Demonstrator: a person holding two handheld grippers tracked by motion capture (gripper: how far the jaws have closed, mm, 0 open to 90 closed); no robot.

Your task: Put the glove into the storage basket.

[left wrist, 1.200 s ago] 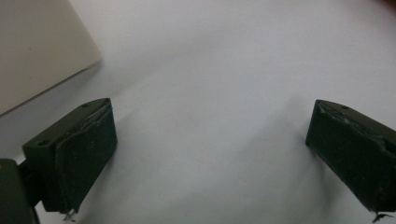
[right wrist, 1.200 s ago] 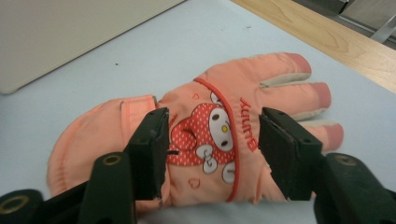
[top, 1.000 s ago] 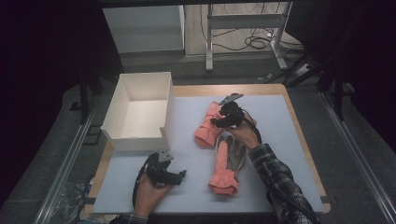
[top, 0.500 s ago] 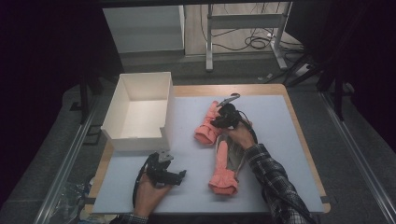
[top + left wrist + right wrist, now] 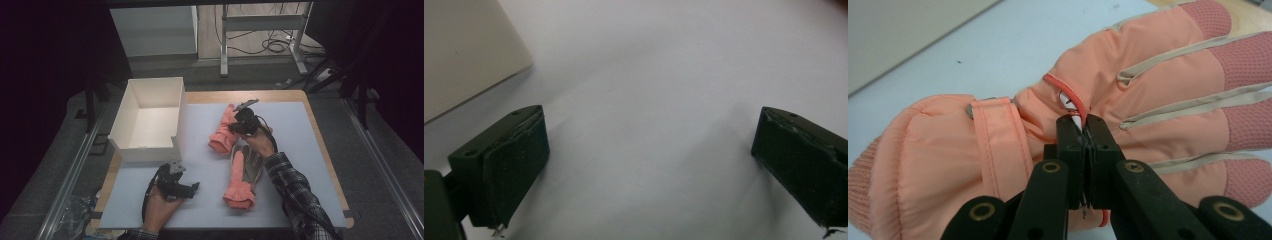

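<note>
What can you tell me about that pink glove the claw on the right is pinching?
The far glove is a padded winter glove of salmon-pink fabric, with a knitted cuff, a wrist strap, beige piping between the fingers and darker textured fingertip patches. It lies flat, back side up, on the pale mat, beside the white box and just beyond its palm-up twin. The right claw, whose jaws have just been closing, is shut on the thin orange cord loop at its back.
</note>
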